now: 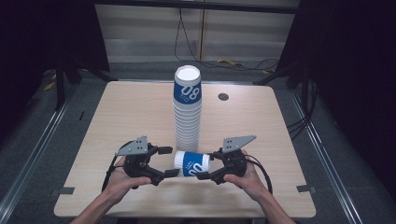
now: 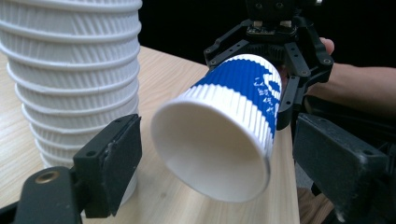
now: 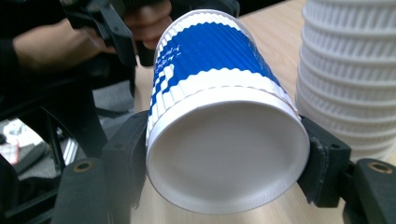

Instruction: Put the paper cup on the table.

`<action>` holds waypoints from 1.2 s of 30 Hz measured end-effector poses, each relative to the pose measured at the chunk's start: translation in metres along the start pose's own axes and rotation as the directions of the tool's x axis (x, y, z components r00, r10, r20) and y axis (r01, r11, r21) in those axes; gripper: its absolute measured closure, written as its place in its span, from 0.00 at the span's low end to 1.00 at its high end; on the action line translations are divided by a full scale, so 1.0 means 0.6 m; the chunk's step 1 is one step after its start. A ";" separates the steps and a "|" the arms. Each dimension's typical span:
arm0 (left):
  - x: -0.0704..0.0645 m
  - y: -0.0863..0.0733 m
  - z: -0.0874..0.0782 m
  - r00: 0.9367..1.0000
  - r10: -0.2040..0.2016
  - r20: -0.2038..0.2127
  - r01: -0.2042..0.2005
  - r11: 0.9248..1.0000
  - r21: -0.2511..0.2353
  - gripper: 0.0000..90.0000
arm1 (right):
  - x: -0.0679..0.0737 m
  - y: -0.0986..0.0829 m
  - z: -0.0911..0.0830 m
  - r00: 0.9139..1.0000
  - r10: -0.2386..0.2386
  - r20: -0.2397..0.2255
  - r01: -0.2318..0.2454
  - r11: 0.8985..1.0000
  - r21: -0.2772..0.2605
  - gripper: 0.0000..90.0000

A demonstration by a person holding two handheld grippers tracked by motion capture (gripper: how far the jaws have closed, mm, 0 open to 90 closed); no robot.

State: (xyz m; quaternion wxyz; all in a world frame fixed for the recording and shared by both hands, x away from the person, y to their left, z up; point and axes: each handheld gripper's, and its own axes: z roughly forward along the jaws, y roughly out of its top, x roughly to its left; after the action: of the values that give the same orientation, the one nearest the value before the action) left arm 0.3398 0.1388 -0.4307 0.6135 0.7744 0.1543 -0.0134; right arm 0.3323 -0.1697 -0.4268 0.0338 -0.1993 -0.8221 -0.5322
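Observation:
A blue and white ribbed paper cup (image 1: 192, 163) lies on its side just above the table, in front of a tall stack of upturned cups (image 1: 187, 112). My right gripper (image 1: 208, 164) is shut on the cup's right end, and its jaws press both sides of the cup (image 3: 224, 140) in the right gripper view. My left gripper (image 1: 168, 161) is open at the cup's left end. In the left gripper view its jaws stand wide on either side of the cup (image 2: 219, 140) with gaps. The right gripper (image 2: 254, 79) shows behind it. The stack (image 2: 70, 70) (image 3: 350, 70) stands close by.
The light wooden table (image 1: 130, 112) has a round grommet hole (image 1: 223, 96) at the back right. Dark floor with rails and cables surrounds it. The person's hands hold both grippers near the front edge.

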 end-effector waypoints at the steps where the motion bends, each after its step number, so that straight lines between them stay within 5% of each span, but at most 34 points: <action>1: -0.001 0.000 0.001 1.000 0.003 -0.001 -0.003 1.000 -0.003 0.17 | 0.001 0.001 0.000 1.000 -0.003 -0.004 0.003 1.000 -0.005 0.33; 21: -0.006 -0.002 0.017 0.999 0.029 0.024 -0.030 0.999 0.016 0.07 | 0.016 0.009 0.010 0.999 -0.022 -0.045 0.020 0.999 -0.041 0.33; 26: -0.006 -0.007 0.021 0.998 0.033 0.058 -0.035 0.999 0.026 0.14 | 0.019 0.011 0.011 0.999 -0.033 -0.042 0.031 0.998 -0.060 0.33; 28: -0.006 -0.007 0.021 0.997 0.059 0.039 -0.061 0.997 0.041 0.13 | 0.019 0.010 0.012 0.999 -0.031 -0.038 0.029 0.998 -0.060 0.33; 36: -0.004 -0.008 0.022 0.997 0.050 0.053 -0.051 0.999 0.016 0.13 | 0.016 0.009 0.015 0.998 -0.028 -0.048 0.026 0.998 -0.053 0.33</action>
State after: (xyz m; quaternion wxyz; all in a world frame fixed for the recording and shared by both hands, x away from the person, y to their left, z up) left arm 0.3387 0.1264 -0.4378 0.6106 0.7828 0.1186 -0.0195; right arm 0.3269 -0.1574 -0.4237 0.0413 -0.1762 -0.8093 -0.5588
